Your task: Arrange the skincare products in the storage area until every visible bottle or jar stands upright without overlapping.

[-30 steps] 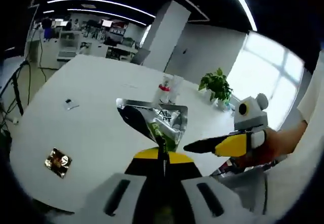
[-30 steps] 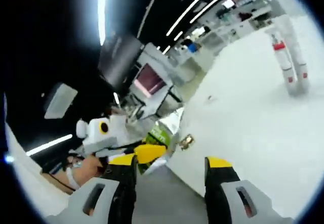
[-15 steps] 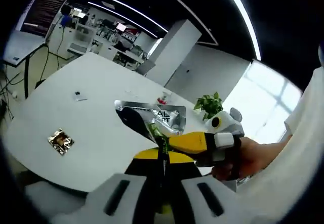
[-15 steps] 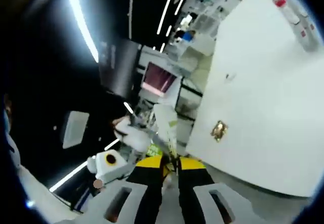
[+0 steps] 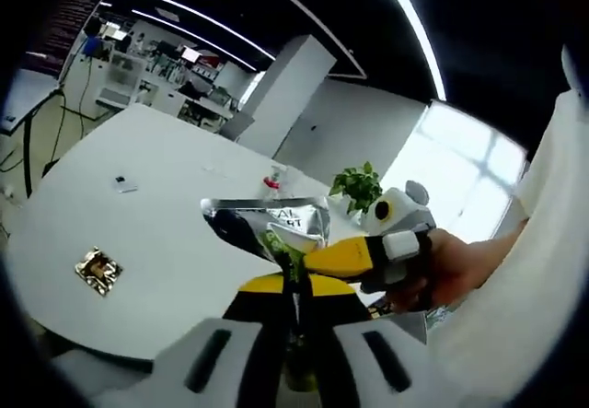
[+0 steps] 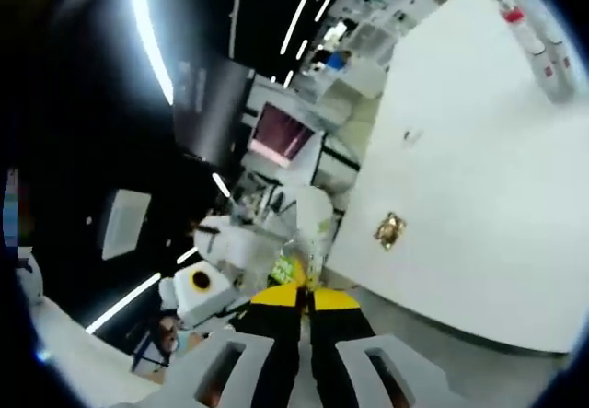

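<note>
Both grippers now pinch the silver sachet (image 5: 276,228) in mid-air: left gripper (image 5: 296,284) clamped on its lower edge, right gripper (image 6: 306,290) newly closed on it versus spread a second ago. Likely tearing it open. Bottles (image 5: 272,178) stand far back on the table (image 5: 166,233), untouched.

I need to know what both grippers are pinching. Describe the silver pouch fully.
The silver pouch is a flat sachet that looks like shiny foil, with dark printed letters on its face and a green patch near its lower edge. It is held in the air in front of the white table, its lettered face toward the left gripper view. The left gripper is shut on its lower edge, and the right gripper pinches it from the side. In the right gripper view it appears pale and edge-on.
</note>
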The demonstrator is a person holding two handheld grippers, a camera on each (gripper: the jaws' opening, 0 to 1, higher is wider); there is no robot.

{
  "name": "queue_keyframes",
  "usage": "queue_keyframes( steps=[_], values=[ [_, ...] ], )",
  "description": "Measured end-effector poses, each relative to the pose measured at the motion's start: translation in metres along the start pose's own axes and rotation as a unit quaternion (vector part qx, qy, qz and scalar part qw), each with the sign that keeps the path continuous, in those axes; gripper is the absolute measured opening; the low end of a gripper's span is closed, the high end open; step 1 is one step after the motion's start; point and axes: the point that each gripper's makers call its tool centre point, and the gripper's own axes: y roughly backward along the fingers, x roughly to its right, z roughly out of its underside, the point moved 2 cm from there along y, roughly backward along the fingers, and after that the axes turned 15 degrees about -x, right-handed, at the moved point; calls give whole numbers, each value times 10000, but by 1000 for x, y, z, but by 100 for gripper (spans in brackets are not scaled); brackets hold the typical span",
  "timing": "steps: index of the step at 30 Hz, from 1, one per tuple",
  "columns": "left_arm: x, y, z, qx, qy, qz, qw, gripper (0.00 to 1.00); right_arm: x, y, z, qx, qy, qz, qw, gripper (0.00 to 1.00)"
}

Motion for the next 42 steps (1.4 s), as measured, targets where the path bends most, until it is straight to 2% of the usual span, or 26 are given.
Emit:
queue_keyframes(
  steps=[3,7,10,11,12,13,15,16,19,20,21,23,25,27,28,30,31,32,33,37,42],
  values=[
    [5,1,-3,-16,-183,59,9998,5,-2,2,1,38,15,-62,10000,0],
    [8,1,-8,31,-446,69,9990,7,-7,10,-5,146,335,-190,9992,0],
    [11,0,-16,247,-399,383,9982,11,-11,15,-11,209,423,-345,9983,0],
    [13,3,-17,335,-139,654,9972,14,-13,16,-13,252,459,-415,9978,0],
    [13,5,-18,368,70,767,9964,18,-14,18,-16,307,531,-464,9970,0],
    [8,9,-22,510,269,782,9953,22,-17,20,-18,356,617,-557,9959,0],
    [3,13,-28,707,408,803,9934,31,-20,25,-21,439,682,-682,9944,0],
    [3,16,-33,809,560,956,9906,33,-21,27,-21,450,679,-734,9940,0],
    [7,17,-36,822,976,1404,9818,49,-25,31,-21,515,640,-905,9925,0],
    [9,15,-35,750,1123,1534,9789,60,-30,32,-19,478,673,-1083,9907,0],
    [10,13,-34,686,1195,1601,9774,68,-34,32,-17,448,781,-1166,9891,0],
    [9,8,-31,596,1116,1573,9794,78,-43,33,-12,313,1023,-1320,9855,0],
    [7,7,-27,505,1132,1564,9799,74,-48,32,-8,187,1237,-1400,9822,0],
    [14,12,-29,545,1237,1862,9732,65,-50,31,-4,18,1269,-1440,9814,0],
    [15,13,-31,565,1308,2002,9693,56,-50,29,0,-145,1354,-1439,9802,0],
    [15,13,-29,499,1354,2096,9671,40,-49,25,9,-509,1563,-1384,9766,0],
    [19,14,-26,388,1354,2242,9643,31,-49,24,14,-695,1644,-1381,9742,0],
    [20,13,-25,335,1385,2289,9630,31,-48,23,9,-567,1647,-1335,9756,0],
    [18,11,-25,326,1461,2266,9624,30,-48,26,9,-603,1563,-1430,9754,0],
    [16,9,-24,340,1526,2164,9637,29,-44,25,7,-643,1488,-1412,9766,0],
    [14,14,-28,468,1674,2227,9593,28,-45,22,4,-696,1264,-1689,9750,0]
  ],
)
